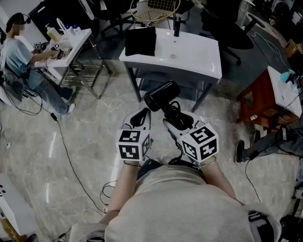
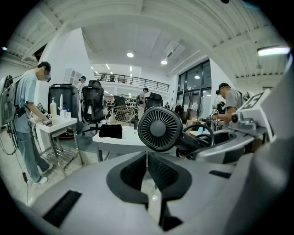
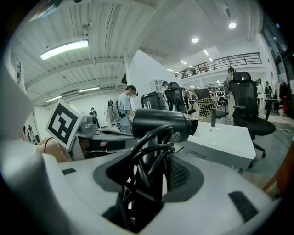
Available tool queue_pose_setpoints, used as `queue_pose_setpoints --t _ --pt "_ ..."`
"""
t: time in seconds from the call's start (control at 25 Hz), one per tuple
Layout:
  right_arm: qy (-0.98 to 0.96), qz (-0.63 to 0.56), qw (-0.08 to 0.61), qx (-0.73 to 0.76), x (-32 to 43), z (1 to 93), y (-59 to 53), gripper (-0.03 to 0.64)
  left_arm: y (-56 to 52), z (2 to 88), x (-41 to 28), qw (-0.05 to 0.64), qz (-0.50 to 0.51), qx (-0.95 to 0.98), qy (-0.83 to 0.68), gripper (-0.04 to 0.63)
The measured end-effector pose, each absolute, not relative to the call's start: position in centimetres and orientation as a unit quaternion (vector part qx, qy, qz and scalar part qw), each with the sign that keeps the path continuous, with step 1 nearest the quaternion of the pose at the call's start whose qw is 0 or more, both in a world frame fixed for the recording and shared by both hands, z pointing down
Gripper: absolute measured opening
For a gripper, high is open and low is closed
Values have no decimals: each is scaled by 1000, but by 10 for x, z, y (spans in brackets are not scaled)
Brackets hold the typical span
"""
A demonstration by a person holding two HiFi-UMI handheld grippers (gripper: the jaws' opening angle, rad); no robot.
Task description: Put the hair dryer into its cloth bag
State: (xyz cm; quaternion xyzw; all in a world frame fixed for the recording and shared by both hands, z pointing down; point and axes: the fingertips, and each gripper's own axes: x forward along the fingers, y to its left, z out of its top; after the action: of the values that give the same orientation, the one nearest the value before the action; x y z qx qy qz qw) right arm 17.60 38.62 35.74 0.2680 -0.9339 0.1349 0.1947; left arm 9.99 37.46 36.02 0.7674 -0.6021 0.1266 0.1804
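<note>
The black hair dryer (image 1: 162,96) is in the air in front of me, its barrel across the top of my right gripper (image 1: 173,118). That gripper is shut on the dryer's handle and the coiled cord (image 3: 147,156); in the right gripper view (image 3: 154,176) the barrel (image 3: 161,124) points right. My left gripper (image 1: 140,117) hovers just left of it, shut, with nothing between its jaws (image 2: 148,170). From the left gripper view the dryer's round rear grille (image 2: 160,128) faces me. The black cloth bag (image 1: 140,41) lies flat on the left part of the white table (image 1: 199,56), also visible in the distance as a dark patch (image 2: 110,131).
A dark bottle (image 1: 176,26) stands at the table's far edge and a wire basket (image 1: 161,5) sits behind it. A person (image 1: 19,56) works at a small white side table on the left. A reddish stool (image 1: 258,94) stands right. Cables trail over the marble floor (image 1: 71,156).
</note>
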Motion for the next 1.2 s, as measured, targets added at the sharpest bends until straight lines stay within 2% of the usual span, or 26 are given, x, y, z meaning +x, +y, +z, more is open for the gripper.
queue_pose_setpoints --t 0.56,0.76,1.2 --pt "-926 158 190 285 190 367 364 199 362 367 112 186 119 770 -599 15" --pt "-927 182 166 283 193 363 359 201 358 372 112 184 130 768 -599 15" --pt "-925 193 186 270 209 381 349 201 352 386 116 190 145 759 -605 15"
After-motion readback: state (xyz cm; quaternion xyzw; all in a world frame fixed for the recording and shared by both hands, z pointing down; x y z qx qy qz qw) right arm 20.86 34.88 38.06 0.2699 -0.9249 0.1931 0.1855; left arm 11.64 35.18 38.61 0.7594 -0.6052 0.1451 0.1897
